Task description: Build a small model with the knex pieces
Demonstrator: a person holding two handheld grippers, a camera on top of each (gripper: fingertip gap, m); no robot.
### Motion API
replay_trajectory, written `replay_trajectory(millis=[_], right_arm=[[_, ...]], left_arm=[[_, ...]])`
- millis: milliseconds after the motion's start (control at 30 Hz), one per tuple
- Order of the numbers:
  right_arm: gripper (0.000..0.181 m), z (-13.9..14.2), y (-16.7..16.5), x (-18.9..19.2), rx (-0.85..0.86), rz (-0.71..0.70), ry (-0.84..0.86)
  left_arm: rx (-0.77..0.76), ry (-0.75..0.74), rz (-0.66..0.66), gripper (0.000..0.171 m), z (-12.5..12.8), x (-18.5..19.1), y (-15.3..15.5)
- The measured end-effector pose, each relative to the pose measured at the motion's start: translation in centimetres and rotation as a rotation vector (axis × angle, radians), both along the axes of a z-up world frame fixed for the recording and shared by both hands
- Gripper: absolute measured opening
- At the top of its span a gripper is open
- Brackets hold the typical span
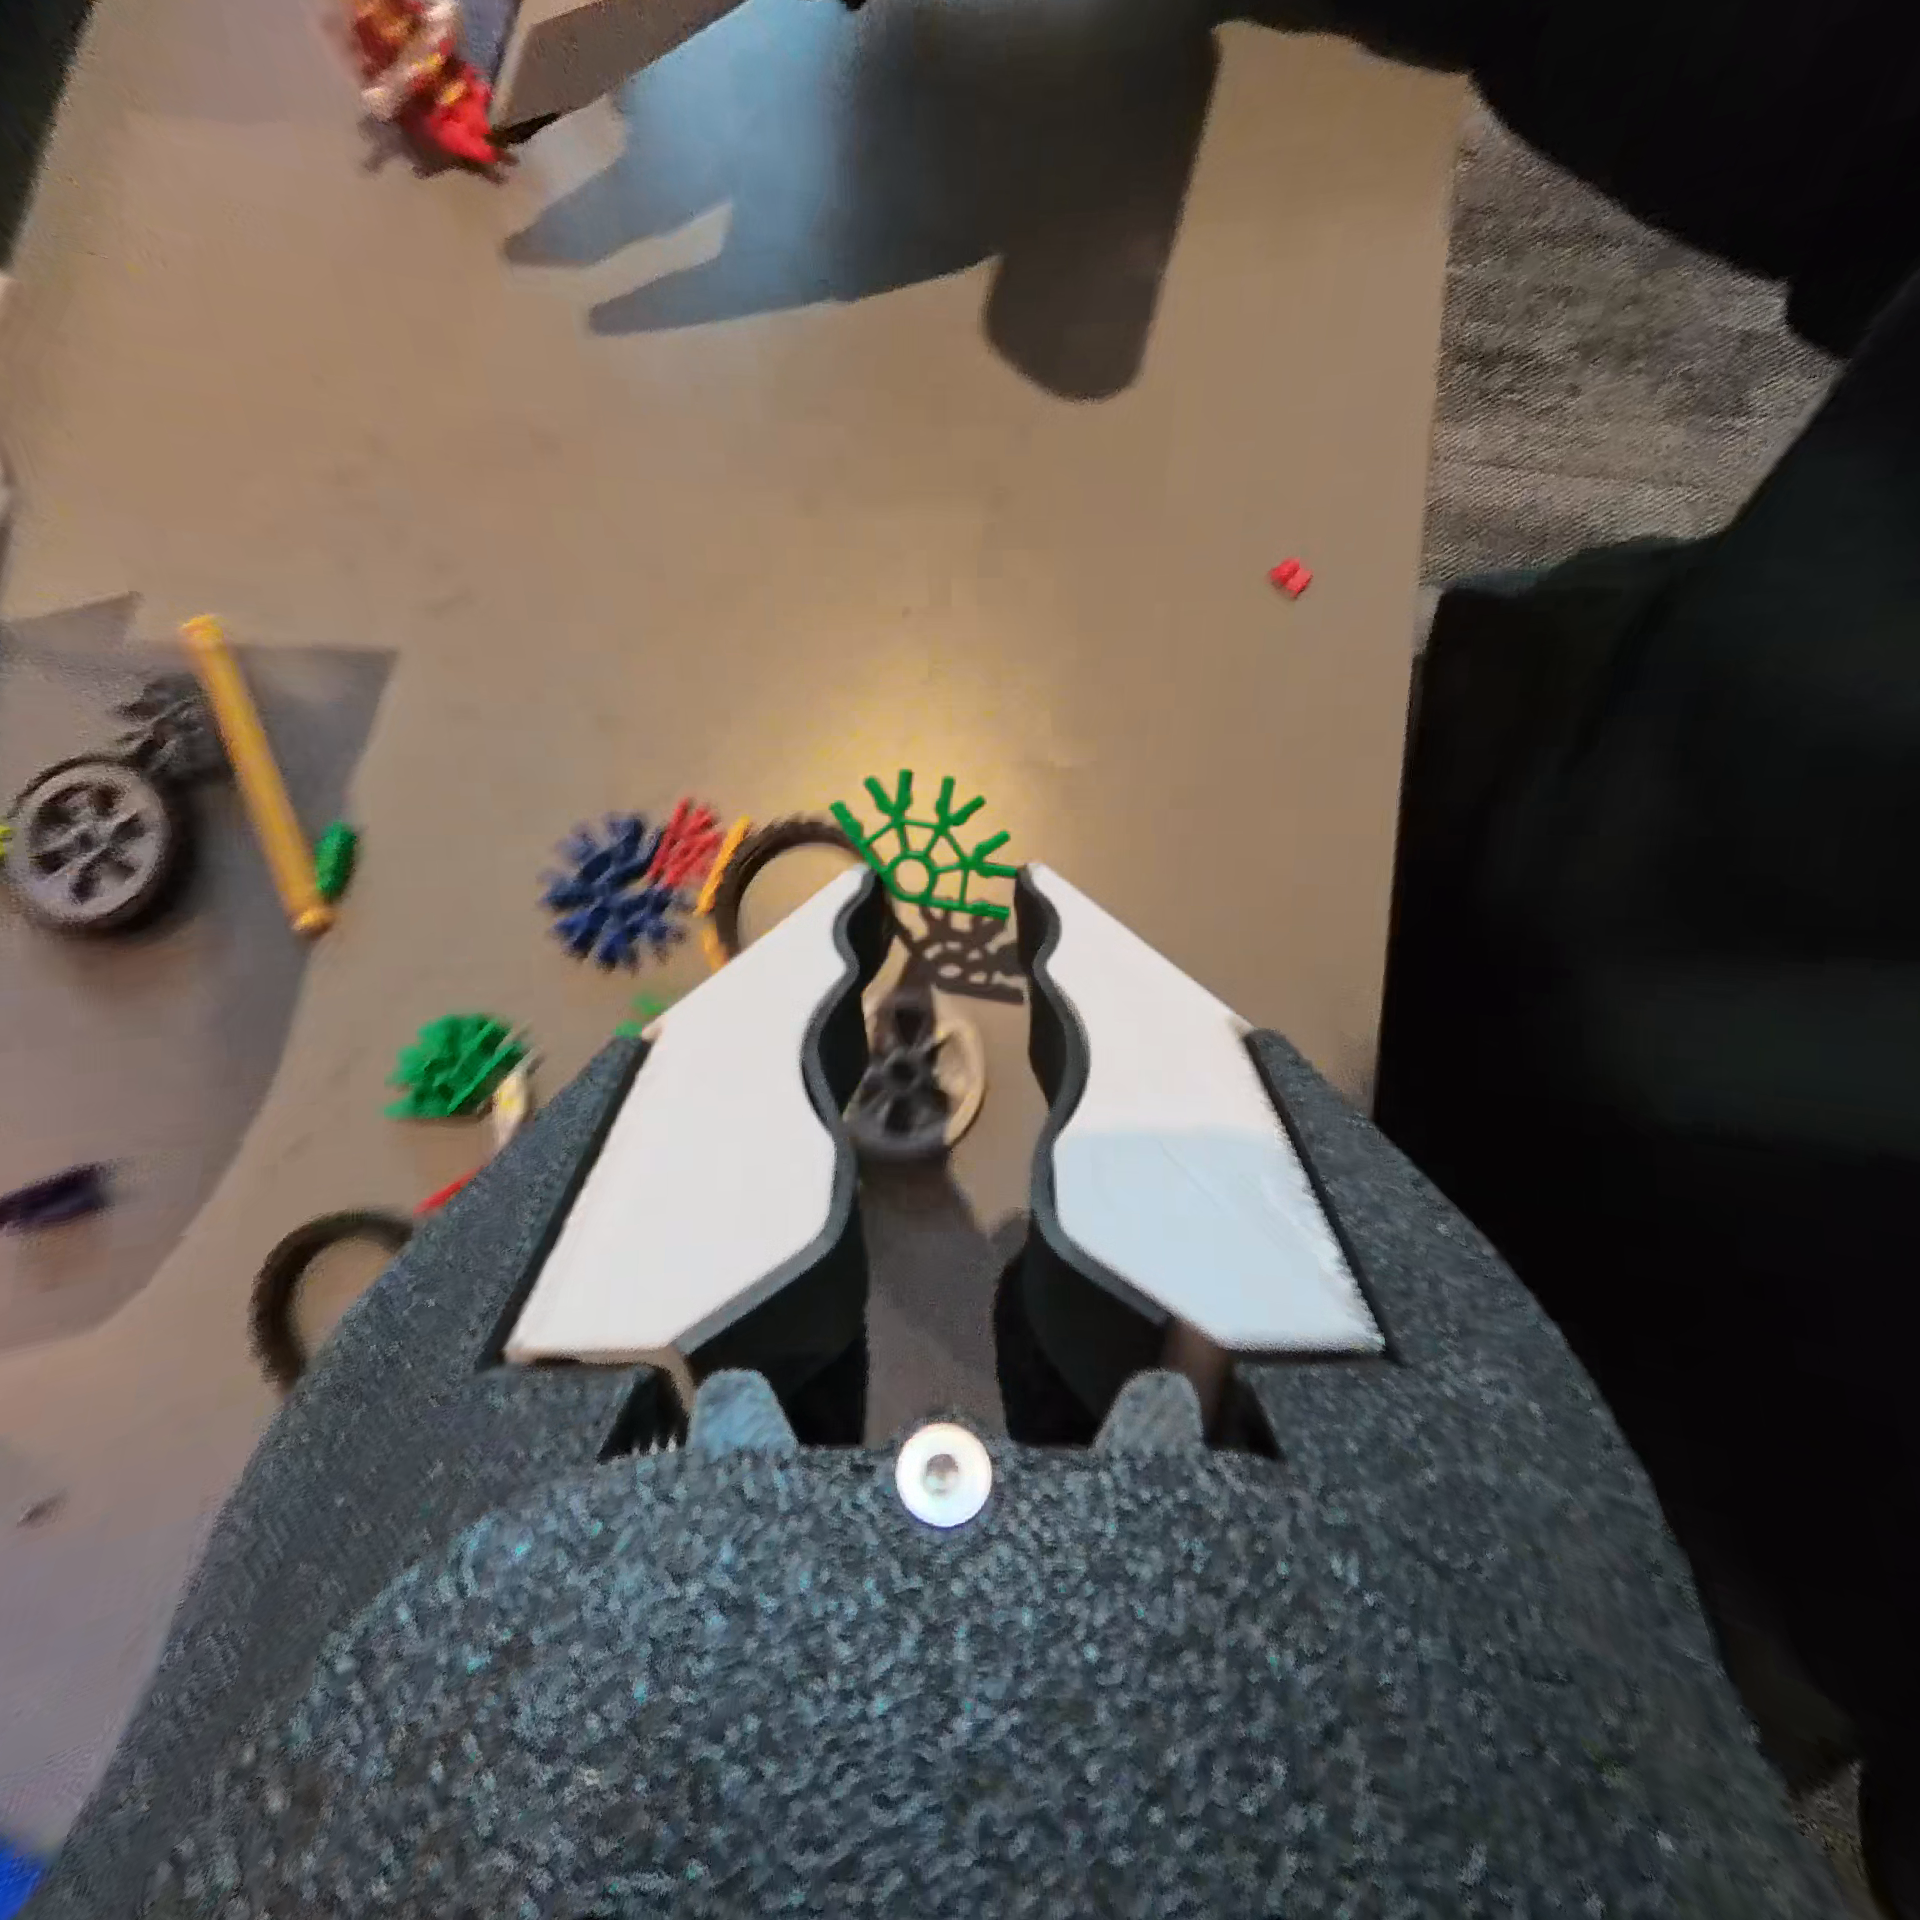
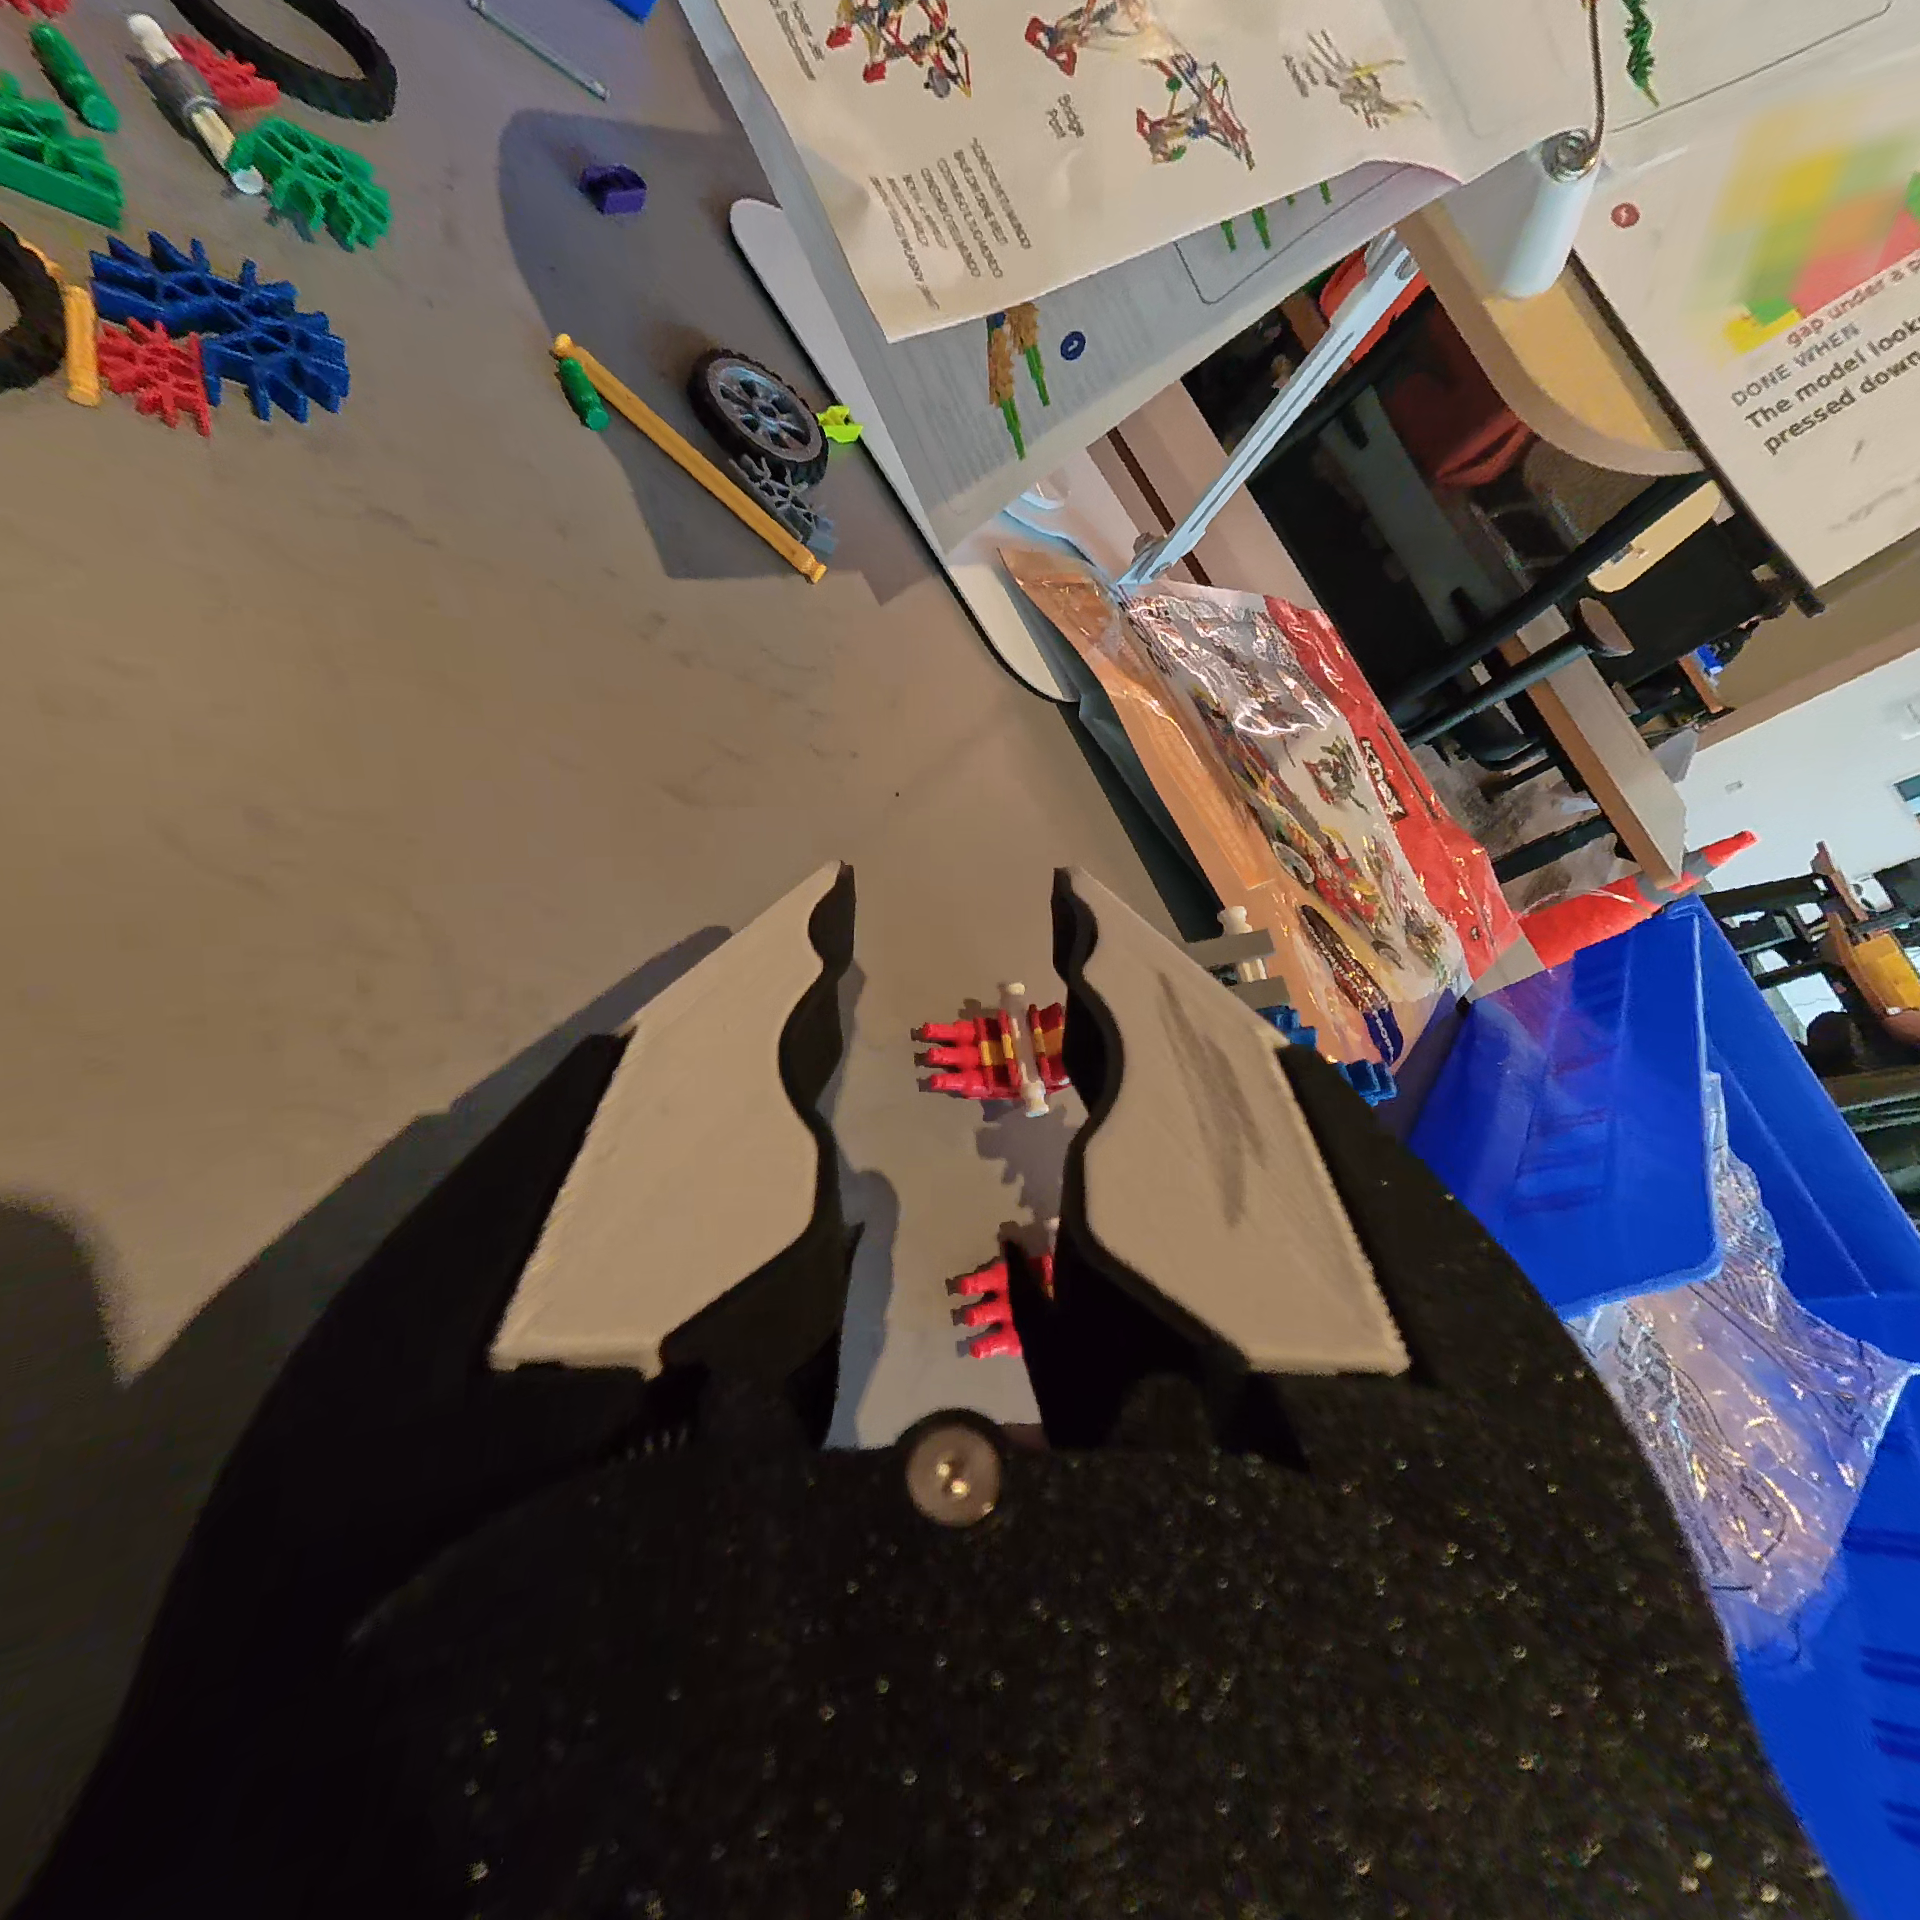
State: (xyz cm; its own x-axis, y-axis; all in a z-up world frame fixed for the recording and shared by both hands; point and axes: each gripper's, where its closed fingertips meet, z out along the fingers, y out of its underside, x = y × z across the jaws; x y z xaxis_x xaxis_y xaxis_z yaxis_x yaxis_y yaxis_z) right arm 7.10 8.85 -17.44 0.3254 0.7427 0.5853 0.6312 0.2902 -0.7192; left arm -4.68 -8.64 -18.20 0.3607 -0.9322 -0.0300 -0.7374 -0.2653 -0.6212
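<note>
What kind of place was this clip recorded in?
Probably a lab or office workroom: a grey tabletop strewn with plastic construction-toy pieces, printed instruction sheets propped up behind, a blue storage bin, and more desks beyond.

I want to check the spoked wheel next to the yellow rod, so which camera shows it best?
The right wrist view: the wheel is sharp, tilted beside the yellow rod. The left wrist view shows it blurred at the frame's edge.

There were two black rubber tyre rings, one spoked grey plastic wheel, one long yellow plastic rod and two blue plastic bins.
</note>
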Motion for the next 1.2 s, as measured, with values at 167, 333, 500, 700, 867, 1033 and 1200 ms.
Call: replay_trajectory(millis=[167,333,500,700,867,1033,1200], right_arm=[[0.038,0.1,-0.3,-0.2,0.003,0.013,-0.004],[0.038,-0.1,-0.7,-0.3,0.002,0.025,-0.017],[0.038,-0.2,-0.8,-0.4,-0.003,0.031,-0.026],[0.038,0.7,-1.2,-0.5,0.005,0.048,0.004],[0.031,4.3,-3.8,-1.2,0.032,0.154,0.14],[0.03,2.8,-8.3,-1.1,-0.13,0.198,-0.032],[0.03,-2.1,-13.0,-2.5,-0.309,0.226,-0.201]], left_arm=[[-0.008,0.032,-0.027,0.025,-2.7,3.6,0.0],[-0.042,0.058,-0.015,0.026,-4.4,4.4,0.1],[-0.057,0.012,0.025,0.028,-4.5,4.3,0.4],[-0.025,-0.018,0.05,0.028,-3.8,2.9,0.5],[-0.032,-0.042,0.055,0.027,-3.6,2.3,0.2],[-0.061,-0.036,0.026,0.028,-4.1,2.9,-1.3],[-0.064,-0.043,0.024,0.03,-4.4,3.7,-2.0]])
